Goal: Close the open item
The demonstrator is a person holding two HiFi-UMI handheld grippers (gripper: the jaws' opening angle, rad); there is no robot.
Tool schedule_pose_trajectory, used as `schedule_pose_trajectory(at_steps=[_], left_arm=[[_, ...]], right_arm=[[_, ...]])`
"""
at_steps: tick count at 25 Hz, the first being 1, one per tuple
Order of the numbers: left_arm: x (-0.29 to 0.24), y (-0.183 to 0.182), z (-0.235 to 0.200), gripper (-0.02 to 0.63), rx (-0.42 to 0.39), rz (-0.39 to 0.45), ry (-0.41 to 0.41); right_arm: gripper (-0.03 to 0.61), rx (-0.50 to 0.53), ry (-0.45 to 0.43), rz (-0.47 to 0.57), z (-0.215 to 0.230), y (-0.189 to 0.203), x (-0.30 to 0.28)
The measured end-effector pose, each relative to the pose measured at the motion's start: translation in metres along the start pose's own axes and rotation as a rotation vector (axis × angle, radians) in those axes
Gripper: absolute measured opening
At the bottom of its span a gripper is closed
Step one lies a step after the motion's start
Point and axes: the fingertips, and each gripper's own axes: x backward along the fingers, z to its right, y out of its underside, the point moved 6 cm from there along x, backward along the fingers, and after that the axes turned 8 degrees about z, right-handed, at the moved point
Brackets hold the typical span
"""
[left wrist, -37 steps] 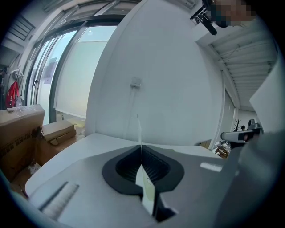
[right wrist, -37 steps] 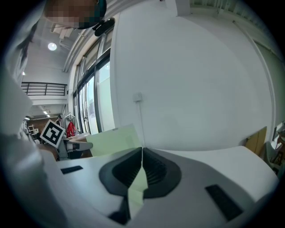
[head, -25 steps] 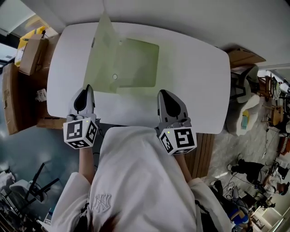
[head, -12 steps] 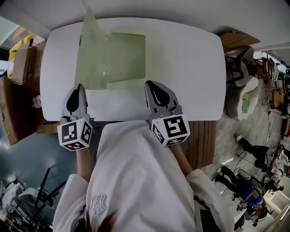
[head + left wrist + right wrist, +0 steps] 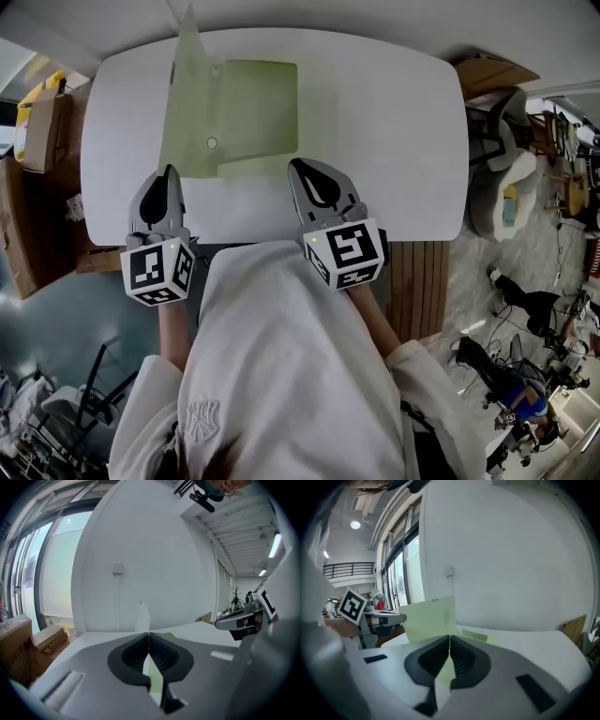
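1. Head view, lower left: the left gripper [image 5: 169, 174] is seen shut, empty.
2. Upper centre, on the bench [image 5: 394, 122]: the green folder [image 5: 248, 108] is seen open, flap raised; closing is judged unstarted.
3. Centre: the right gripper [image 5: 298, 169] is likewise shut, empty.

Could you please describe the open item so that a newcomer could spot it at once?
Start at the big white table with rounded corners. On its left half lies a thin, pale green folder. It is the only coloured thing on the tabletop, and its cover stands raised along the left side.
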Motion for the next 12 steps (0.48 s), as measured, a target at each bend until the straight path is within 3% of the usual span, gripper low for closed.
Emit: schedule_pose_trajectory(at_steps=[12], left_arm=[[-0.003, -0.001, 0.017, 0.009, -0.017, -0.006, 0.051]], right_arm=[[0.011, 0.002, 0.015, -0.014, 0.002, 0.001, 0.004]])
